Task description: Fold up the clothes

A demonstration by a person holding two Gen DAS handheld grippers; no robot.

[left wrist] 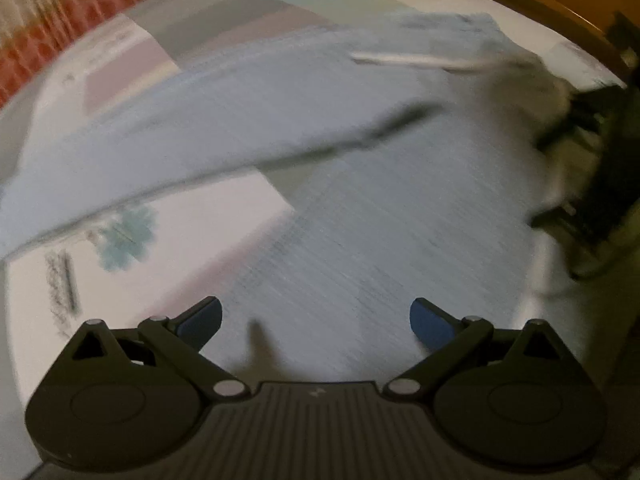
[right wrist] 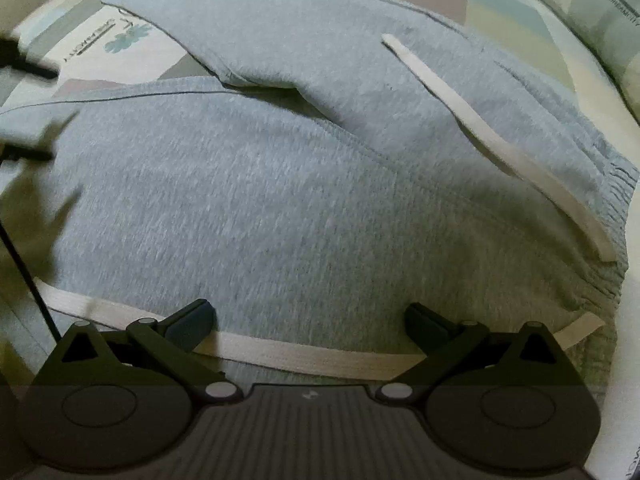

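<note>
Right wrist view: grey sweatpants [right wrist: 280,184] lie spread on the bed [right wrist: 520,40] just ahead of the right claw [right wrist: 308,320], its jaws apart over a white drawstring [right wrist: 300,354]. The left claw [left wrist: 316,320] also gapes, empty, above the cloth; legs splayed suggests folding is unfinished, needing a grip on an edge.

Bed sheet [right wrist: 120,68] is a patchwork of pale blocks, grey, pink, mint and white, with a teal clover print [right wrist: 128,38] and some lettering far ahead-left of the right gripper. Matching pillow [right wrist: 592,12] up at the far right. From the left gripper's view, an orange-and-white patterned curtain [left wrist: 52,20] far left and a wooden bed frame [left wrist: 540,4] far right.
</note>
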